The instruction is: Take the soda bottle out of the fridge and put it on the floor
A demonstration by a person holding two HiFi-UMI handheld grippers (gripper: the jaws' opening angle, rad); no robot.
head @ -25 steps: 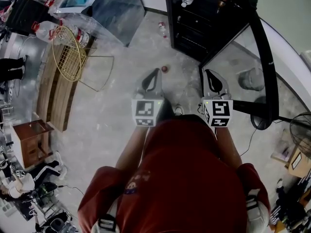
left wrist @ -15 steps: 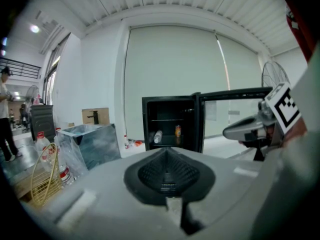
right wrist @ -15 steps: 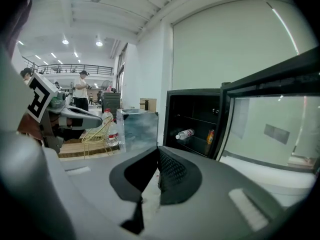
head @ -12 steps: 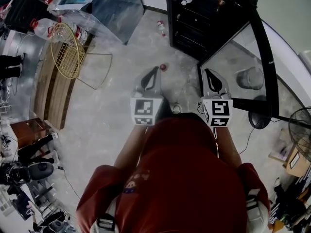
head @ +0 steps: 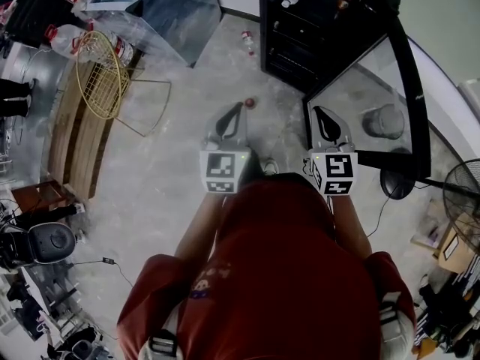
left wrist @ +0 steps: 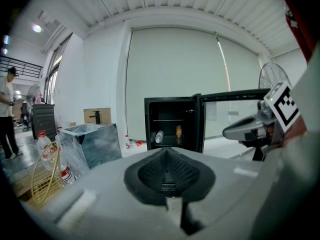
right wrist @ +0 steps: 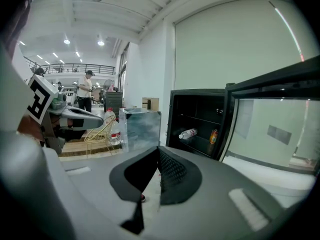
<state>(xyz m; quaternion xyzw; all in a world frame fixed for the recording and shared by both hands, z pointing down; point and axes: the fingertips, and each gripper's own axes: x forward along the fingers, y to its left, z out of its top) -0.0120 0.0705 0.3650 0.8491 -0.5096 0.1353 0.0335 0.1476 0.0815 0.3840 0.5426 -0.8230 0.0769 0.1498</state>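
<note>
**Both grippers empty, soda bottle on its fridge shelf**

In the head view the left gripper (head: pixel 238 111) and right gripper (head: pixel 319 112) are held side by side at the centre of the frame, above the person's red shirt (head: pixel 285 268). Both point up the frame towards the open black fridge (head: pixel 289 47). Each gripper's own view shows its fingers pressed together with nothing between them.

The fridge fills the upper right of the head view. Its glass door (head: pixel 352 96) is swung wide and runs down towards the right edge. In the right gripper view the small orange soda bottle (right wrist: pixel 213 136) stands upright on a shelf inside. A clear bottle (right wrist: pixel 187 133) with a red label lies on its side just beside it, to its left. Both grippers are well apart from the shelf.

On the grey floor (head: pixel 172 178) a small red object (head: pixel 250 103) lies near the left gripper's tip. Another bottle (head: pixel 247 41) lies further up the frame. A yellow wire chair (head: pixel 105 81) stands at the upper left.
</note>
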